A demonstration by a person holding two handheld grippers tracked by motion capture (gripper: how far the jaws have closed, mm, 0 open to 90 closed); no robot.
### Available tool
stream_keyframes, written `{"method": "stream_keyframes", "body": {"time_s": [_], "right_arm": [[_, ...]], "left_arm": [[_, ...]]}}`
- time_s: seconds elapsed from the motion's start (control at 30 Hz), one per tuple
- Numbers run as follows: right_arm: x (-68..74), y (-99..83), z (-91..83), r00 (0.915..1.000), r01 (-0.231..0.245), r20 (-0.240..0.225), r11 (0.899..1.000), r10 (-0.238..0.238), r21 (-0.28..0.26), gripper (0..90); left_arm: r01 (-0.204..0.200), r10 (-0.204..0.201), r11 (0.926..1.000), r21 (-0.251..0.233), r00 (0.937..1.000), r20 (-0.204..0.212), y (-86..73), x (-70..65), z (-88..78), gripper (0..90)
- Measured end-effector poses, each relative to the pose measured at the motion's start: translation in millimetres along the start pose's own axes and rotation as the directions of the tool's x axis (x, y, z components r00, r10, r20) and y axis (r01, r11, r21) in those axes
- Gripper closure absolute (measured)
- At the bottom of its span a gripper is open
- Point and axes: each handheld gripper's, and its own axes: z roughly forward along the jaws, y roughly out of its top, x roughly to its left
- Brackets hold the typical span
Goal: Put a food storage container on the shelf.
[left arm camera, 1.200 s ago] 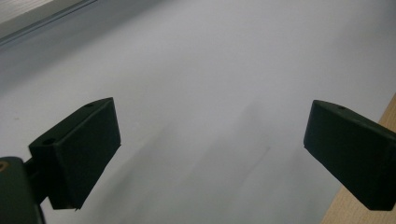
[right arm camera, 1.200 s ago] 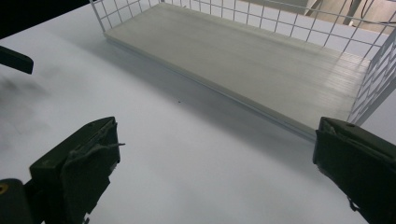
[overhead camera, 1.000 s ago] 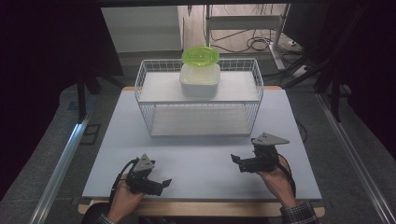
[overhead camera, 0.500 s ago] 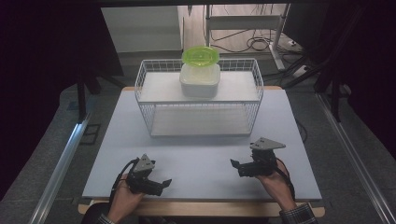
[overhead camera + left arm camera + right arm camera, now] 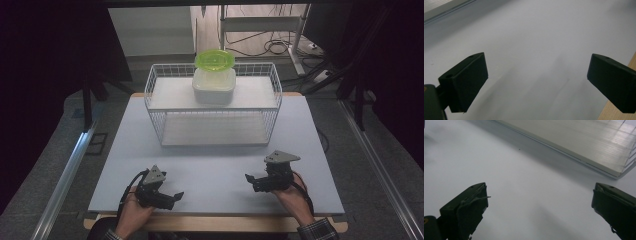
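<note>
White plastic tub (image 5: 214,85) with green lid (image 5: 215,59) looked light, slick; we'd clasp its sides. Left gripper (image 5: 172,197), right gripper (image 5: 251,181) gaped empty.

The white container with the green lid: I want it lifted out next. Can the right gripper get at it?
Probably yes: the right gripper is open, and the white container sits in the open-topped wire basket, reachable from above.

matt pale-grey smooth table top (image 5: 210,170) | bare wood front edge (image 5: 621,112) | white coated-wire metal basket (image 5: 150,92) | glossy translucent lime-green plastic lid (image 5: 215,59) | milky-white smooth plastic tub (image 5: 214,86) | matt black plastic left gripper (image 5: 536,80), right gripper (image 5: 539,205)
</note>
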Motion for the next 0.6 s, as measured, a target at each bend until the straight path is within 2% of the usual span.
{"method": "stream_keyframes", "body": {"time_s": [0.3,0.6], "right_arm": [[1.0,-5.0,7.0,0.9999,0.012,0.002,1.000,-0.012,0.029,0.6],[4.0,-9.2,14.8,0.9996,0.024,-0.016,0.998,-0.023,0.066,0.1]], "left_arm": [[-0.001,0.001,1.0000,0.001,1.0000,-0.002,-0.3,-0.1,0.7,2.9],[-0.005,0.005,1.0000,0.006,1.0000,0.000,-0.6,-0.4,1.6,2.8]]}}
